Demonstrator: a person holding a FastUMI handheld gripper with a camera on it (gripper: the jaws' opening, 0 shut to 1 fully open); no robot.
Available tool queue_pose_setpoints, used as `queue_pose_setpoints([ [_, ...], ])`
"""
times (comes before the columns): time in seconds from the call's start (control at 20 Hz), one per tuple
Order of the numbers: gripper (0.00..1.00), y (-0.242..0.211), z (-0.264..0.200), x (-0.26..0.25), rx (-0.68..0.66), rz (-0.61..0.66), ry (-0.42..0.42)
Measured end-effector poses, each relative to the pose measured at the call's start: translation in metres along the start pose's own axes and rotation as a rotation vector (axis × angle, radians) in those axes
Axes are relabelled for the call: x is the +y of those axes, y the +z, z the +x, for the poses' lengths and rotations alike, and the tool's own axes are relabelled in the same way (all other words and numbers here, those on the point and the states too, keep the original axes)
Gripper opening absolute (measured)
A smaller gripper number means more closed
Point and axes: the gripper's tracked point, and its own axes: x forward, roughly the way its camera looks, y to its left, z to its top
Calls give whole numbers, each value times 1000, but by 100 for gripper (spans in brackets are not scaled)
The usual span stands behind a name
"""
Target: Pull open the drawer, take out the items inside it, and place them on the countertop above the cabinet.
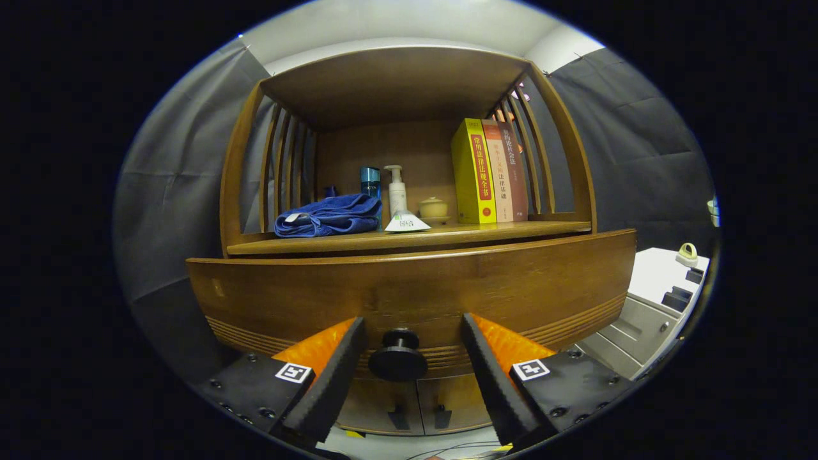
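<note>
Nearest, gripper [409, 364] spread wide, one finger either side of the round dark drawer knob [398, 356], neither touching it. Knob centred between the fingertips, fixed low on the curved wooden drawer front [415, 287]; drawer shut or nearly so, contents hidden. Below it, two small cabinet doors [418, 404] with dark handles. Above the drawer, the countertop [409, 237]: folded blue towel [329, 216] toward the left, white tube [405, 222] lying just beside it, pump bottle [396, 190] and blue bottle [370, 180] standing behind, small lidded jar [434, 207] near the back. Further right, three upright books [489, 170] against the slatted side. Off to the right, well apart, a grey cabinet [645, 319]
</note>
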Motion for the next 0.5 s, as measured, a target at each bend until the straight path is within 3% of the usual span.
queue_pose_setpoints([
  [0.5,98,0,44,-1,4,-47,-4],
])
